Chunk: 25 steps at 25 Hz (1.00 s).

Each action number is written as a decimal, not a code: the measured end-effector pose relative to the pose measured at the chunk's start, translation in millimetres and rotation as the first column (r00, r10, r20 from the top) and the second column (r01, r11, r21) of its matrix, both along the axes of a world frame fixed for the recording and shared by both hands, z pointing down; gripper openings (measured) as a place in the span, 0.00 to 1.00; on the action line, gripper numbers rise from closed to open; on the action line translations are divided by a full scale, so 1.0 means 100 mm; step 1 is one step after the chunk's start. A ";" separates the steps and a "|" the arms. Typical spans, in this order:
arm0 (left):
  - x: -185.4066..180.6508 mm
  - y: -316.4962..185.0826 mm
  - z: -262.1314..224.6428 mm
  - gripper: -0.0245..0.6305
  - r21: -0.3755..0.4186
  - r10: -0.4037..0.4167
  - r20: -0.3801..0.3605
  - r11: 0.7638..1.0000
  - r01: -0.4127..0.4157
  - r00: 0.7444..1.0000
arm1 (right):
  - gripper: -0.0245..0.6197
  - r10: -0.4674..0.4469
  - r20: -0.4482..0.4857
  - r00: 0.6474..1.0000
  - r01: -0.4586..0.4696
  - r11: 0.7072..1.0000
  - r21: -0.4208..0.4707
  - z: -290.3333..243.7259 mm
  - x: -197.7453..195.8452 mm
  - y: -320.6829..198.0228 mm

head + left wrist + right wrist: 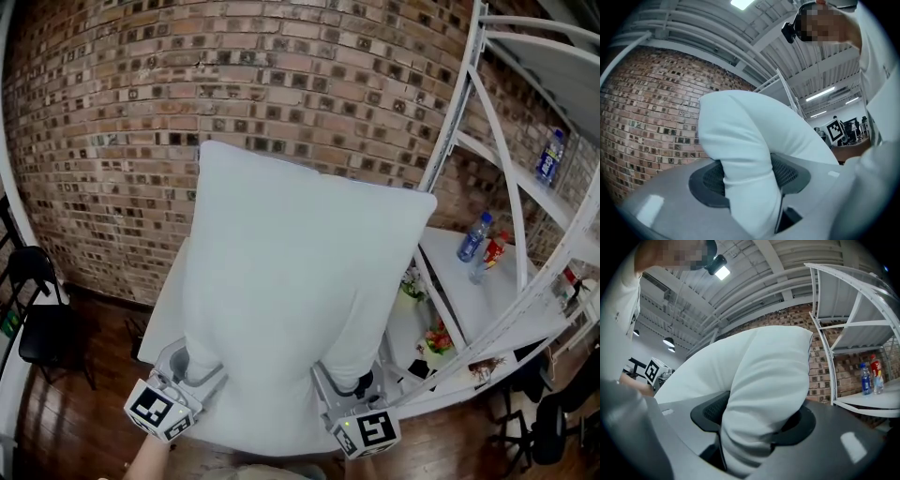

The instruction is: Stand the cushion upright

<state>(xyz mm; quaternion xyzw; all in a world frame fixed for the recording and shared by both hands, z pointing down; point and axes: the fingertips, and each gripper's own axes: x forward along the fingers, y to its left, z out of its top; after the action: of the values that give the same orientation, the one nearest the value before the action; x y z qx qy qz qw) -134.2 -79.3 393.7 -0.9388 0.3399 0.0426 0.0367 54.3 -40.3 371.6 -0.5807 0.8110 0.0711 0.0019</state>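
Subject item: the white cushion [291, 281] is clear of any resting position. It is carried at its near edge, broad face toward the head view and far corners toward the brick wall [103, 141]. It sits above the white table [167, 305], and whether its near edge touches the tabletop cannot be told.

Tools: the left gripper [200, 364] is clamped on the near left corner, with fabric bulging between its pads in the left gripper view. The right gripper [353, 380] is clamped likewise on the near right corner, its jaws held fairly wide by the thick stuffing.

Surroundings: a white shelving unit [511, 178] stands to the right and carries bottles [473, 237] and small items. It is near the cushion's right edge.

Progress, as judged: the cushion is gripped and raised, roughly on end but supported wholly by the tools. Outstanding are seating one edge on the table, confirming it stands, probably leaning on the wall, and releasing both grips. The soft filling may slump on release.
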 end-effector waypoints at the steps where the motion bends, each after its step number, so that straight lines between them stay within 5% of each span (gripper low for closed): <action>1: -0.01 -0.02 0.00 0.45 -0.001 0.004 -0.001 1.000 -0.004 1.000 | 0.48 0.003 -0.001 1.000 -0.003 1.000 -0.001 0.00 -0.01 -0.01; 12: 0.03 -0.31 0.08 0.45 -0.010 0.017 -0.003 1.000 -0.017 1.000 | 0.48 0.011 -0.005 1.000 -0.011 1.000 -0.010 0.07 0.03 -0.29; 25: 0.09 -1.22 0.04 0.45 0.032 -0.032 0.012 0.999 0.031 0.999 | 0.48 -0.028 -0.002 1.000 0.028 0.999 0.041 0.06 0.11 -1.27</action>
<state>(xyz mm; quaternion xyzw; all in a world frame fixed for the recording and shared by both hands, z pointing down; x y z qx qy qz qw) -125.0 -201.5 398.1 -0.9328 0.3537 0.0416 0.0543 65.6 -167.4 378.0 -0.5692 0.8173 0.0883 0.0141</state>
